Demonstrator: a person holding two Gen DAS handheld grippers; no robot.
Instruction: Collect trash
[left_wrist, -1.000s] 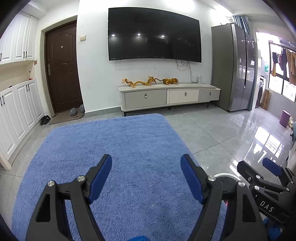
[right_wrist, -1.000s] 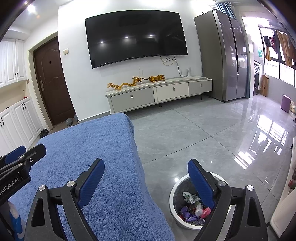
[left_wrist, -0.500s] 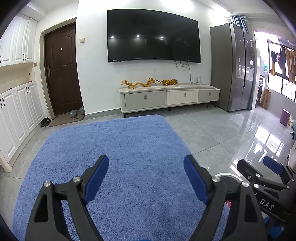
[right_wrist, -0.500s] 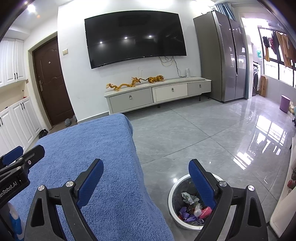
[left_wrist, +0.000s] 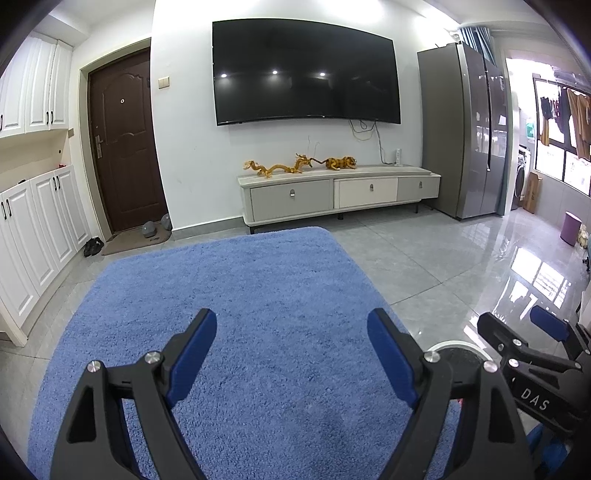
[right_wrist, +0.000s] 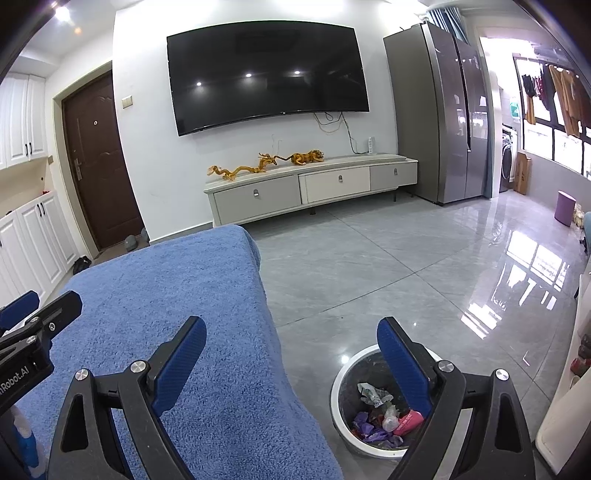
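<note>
Over a blue shaggy cloth that covers a raised surface, the left wrist view shows the left gripper with its two blue-padded fingers spread wide and nothing between them. At the lower right edge, the right gripper pokes into view, and a sliver of the white rim of a trash bin shows behind the left gripper's right finger. Beyond the cloth stand a wall-mounted television, a low cabinet bearing golden figurines, a brown door and a grey refrigerator.

From the right wrist view, the right gripper is likewise wide open and empty, hanging over the cloth's edge and the grey tiled floor. The round white-rimmed trash bin sits on the floor just beside the cloth, below the right finger, holding crumpled trash in white, purple and pink. The left gripper shows at the left edge.
</note>
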